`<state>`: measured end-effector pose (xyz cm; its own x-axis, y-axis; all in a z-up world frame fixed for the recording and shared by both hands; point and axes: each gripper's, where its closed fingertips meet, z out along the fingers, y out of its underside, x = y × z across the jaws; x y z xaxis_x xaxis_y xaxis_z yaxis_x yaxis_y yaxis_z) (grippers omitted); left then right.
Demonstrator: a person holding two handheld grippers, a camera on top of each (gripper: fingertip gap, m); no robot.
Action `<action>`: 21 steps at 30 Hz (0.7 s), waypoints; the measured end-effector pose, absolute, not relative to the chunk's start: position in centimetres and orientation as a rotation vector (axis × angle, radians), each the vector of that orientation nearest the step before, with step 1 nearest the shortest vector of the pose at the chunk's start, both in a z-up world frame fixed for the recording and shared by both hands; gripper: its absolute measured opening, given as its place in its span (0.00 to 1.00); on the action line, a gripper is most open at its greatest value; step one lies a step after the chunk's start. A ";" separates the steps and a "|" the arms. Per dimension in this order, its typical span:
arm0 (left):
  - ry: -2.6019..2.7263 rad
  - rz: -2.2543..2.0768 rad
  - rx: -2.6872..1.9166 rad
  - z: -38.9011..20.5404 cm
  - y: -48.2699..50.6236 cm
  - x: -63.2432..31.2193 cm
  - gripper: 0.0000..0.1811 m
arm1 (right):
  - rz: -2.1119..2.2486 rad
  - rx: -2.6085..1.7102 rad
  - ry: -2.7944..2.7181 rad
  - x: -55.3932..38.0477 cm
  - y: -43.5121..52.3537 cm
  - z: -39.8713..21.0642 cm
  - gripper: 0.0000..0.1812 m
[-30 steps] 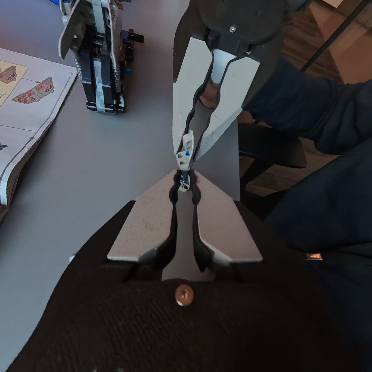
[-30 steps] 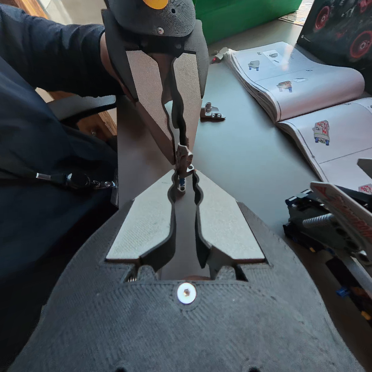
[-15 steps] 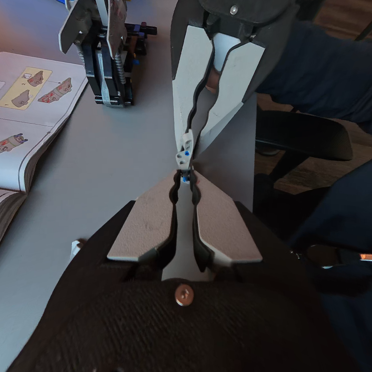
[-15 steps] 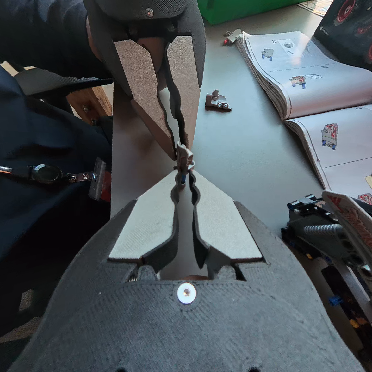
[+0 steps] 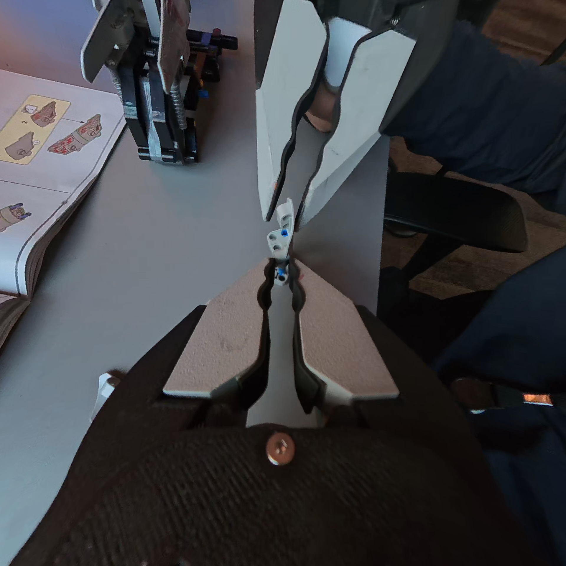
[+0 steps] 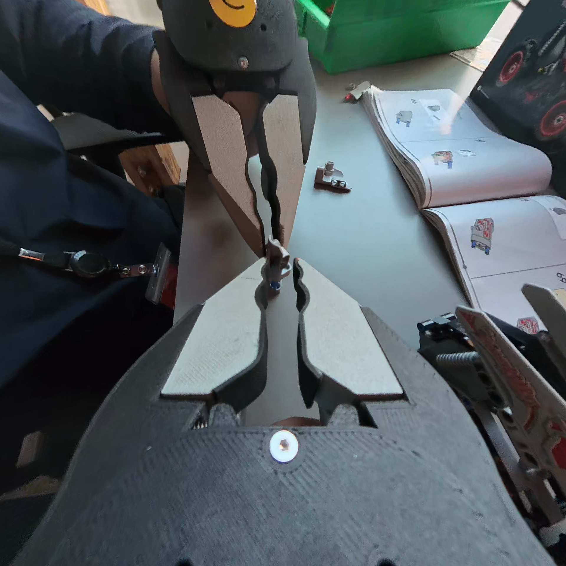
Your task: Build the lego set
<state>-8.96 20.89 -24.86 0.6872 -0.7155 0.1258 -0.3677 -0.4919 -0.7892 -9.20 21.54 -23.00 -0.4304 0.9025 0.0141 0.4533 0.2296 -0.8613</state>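
Model (image 5: 153,76) top cropped by frame in left wrist view, bottom cropped in right. Manual (image 6: 459,147) runs off frame. Piece (image 5: 281,242) lower end hidden between left fingers (image 5: 232,330). Green bin (image 6: 382,30) cut off.

From my right wrist view, the left hand-held gripper (image 6: 271,245) faces my right hand-held gripper (image 6: 278,263) tip to tip above the table (image 6: 367,245), the small lego piece (image 6: 275,263) between them. The open instruction booklet (image 6: 459,159) lies to the right, a loose part (image 6: 331,180) just left of it and a bin (image 6: 382,33) behind. The partly built model (image 6: 490,361) stands near right, before the booklet.
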 end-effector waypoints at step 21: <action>0.847 -0.514 -2.128 -25.1 20.9 -9.3 0.03 | 0.866 -1.222 -2.214 -9.1 21.4 -25.4 0.05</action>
